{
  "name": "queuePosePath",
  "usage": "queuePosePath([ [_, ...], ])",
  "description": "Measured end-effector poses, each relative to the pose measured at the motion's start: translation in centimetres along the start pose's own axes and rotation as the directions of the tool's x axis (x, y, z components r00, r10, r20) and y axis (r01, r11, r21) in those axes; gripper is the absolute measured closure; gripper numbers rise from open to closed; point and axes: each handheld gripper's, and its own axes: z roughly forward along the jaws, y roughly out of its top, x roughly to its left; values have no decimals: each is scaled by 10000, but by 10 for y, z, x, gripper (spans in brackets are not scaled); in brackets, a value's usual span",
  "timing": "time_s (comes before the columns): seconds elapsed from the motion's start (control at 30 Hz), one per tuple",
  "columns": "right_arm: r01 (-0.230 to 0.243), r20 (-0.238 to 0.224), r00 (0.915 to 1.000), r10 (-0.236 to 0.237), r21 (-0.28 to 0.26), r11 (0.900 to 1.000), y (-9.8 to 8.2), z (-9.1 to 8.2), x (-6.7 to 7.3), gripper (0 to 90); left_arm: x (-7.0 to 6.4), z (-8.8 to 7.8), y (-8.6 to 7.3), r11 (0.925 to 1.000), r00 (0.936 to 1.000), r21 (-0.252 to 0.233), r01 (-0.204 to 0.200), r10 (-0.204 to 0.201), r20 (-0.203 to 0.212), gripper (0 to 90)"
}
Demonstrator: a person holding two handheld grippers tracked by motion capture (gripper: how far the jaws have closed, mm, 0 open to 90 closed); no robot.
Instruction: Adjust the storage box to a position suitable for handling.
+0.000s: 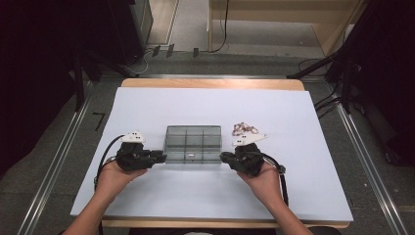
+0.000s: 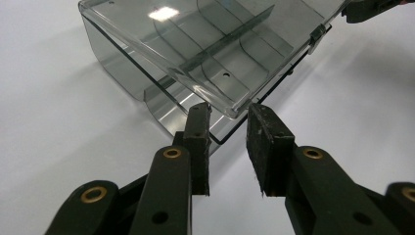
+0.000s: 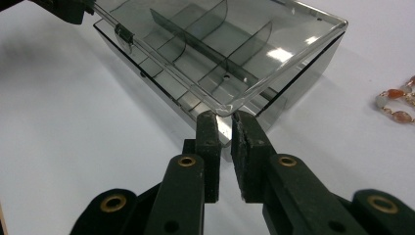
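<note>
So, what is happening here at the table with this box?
A person holds a gripper in each hand, one at each near corner of a clear plastic box with dividers inside. The left gripper and the right gripper each have their jaws at the front edge of the lid, which is slightly lifted off the base. The jaws are close together; whether they really pinch the lid I cannot tell. A beaded bracelet lies on the white table to the right of the box.

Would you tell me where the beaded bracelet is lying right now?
In the high view the bracelet lies on the white sheet, just right of the clear box and beyond the right gripper.
</note>
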Motion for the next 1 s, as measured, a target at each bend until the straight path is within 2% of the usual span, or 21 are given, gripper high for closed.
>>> queuePosePath([
  [0.4,40,139,9999,-36,-291,9996,5,-4,1,809,-1,-2,5,9993,9999,-357,60,-64,-110,692],
  [0.77,108,302,9995,-96,-412,9991,10,-5,1,781,0,0,11,9994,9999,-342,82,-87,-131,641],
  [0.9,69,310,9995,-56,-441,9990,12,-6,1,781,1,1,13,9993,9999,-352,102,-106,-107,647],
  [1.0,26,293,9996,-12,-489,9988,12,-5,0,785,-1,1,15,9995,9999,-306,-39,36,-108,687],
])
